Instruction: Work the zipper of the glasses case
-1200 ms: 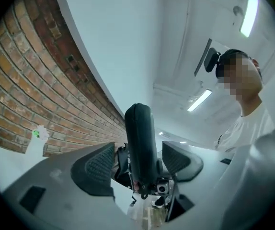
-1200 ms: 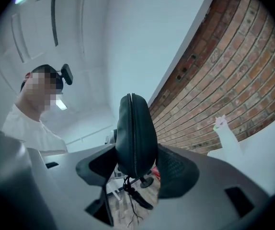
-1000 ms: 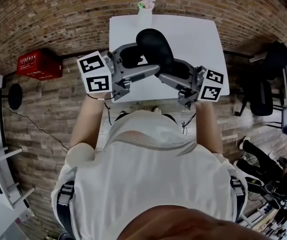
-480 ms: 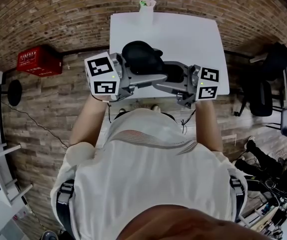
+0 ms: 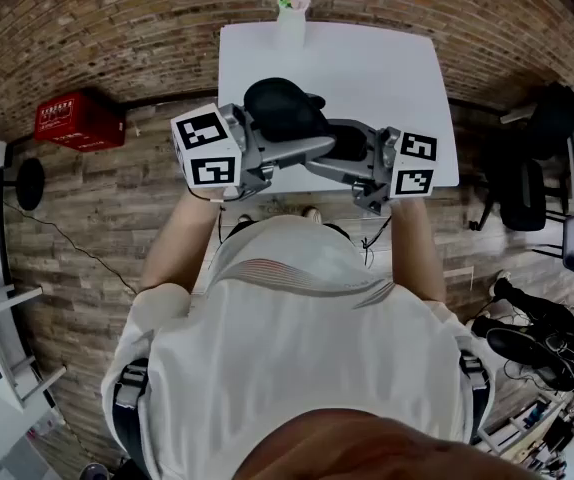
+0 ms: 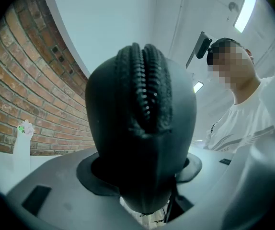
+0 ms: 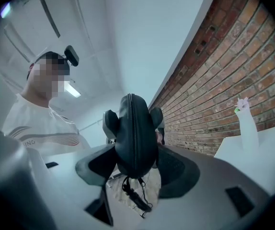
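Observation:
I hold a black glasses case (image 5: 285, 108) in the air above the white table (image 5: 387, 78). In the right gripper view the case (image 7: 135, 138) stands on edge between the pads, and my right gripper (image 7: 135, 169) is shut on it. A zipper pull cord (image 7: 135, 195) dangles below. In the left gripper view the case (image 6: 142, 138) fills the middle, and its zipper (image 6: 144, 90) gapes partly open at the top. My left gripper (image 6: 142, 176) is closing on the case's other end, with its pads against the sides. In the head view the left gripper (image 5: 302, 145) and right gripper (image 5: 332, 158) meet at the case.
A white vase with a flower (image 5: 290, 13) stands at the table's far edge. On the brick-patterned floor to the left sits a red box (image 5: 79, 126). A dark chair (image 5: 527, 168) is to the right of the table.
The two grippers have drawn together. The case swung left and now sits between the left jaws as well. The right gripper's hold is unchanged.

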The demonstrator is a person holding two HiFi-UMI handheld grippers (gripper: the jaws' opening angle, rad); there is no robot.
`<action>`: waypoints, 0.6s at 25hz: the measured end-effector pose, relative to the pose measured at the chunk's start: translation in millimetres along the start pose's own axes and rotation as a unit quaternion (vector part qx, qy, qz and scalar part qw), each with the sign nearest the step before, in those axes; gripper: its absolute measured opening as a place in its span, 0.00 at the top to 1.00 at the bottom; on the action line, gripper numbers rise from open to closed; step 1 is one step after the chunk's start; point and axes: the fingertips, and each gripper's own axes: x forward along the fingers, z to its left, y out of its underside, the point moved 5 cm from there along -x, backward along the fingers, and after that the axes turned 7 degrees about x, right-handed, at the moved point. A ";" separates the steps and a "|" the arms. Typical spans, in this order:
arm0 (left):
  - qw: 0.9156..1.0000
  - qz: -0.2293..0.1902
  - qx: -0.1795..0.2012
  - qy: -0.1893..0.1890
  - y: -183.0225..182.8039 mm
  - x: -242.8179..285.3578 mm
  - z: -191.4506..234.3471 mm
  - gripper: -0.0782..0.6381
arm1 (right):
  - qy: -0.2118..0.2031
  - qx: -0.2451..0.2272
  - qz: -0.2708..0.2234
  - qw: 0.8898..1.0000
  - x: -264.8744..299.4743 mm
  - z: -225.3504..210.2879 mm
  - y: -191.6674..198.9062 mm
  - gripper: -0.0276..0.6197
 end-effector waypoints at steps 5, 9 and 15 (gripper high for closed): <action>0.999 -0.015 -0.014 -0.046 0.1 -1.3 11.3 0.51 | 0.054 -0.044 -0.010 0.998 -10.5 -4.6 -3.0 0.48; 0.992 -0.039 -0.032 -0.114 -7.2 -8.5 33.0 0.51 | 0.119 -0.074 -0.047 0.989 -29.8 -13.0 -12.3 0.51; 0.969 -0.090 -0.074 -0.220 -19.3 -24.3 63.4 0.51 | 0.219 -0.136 -0.101 0.961 -44.7 -10.7 -17.2 0.67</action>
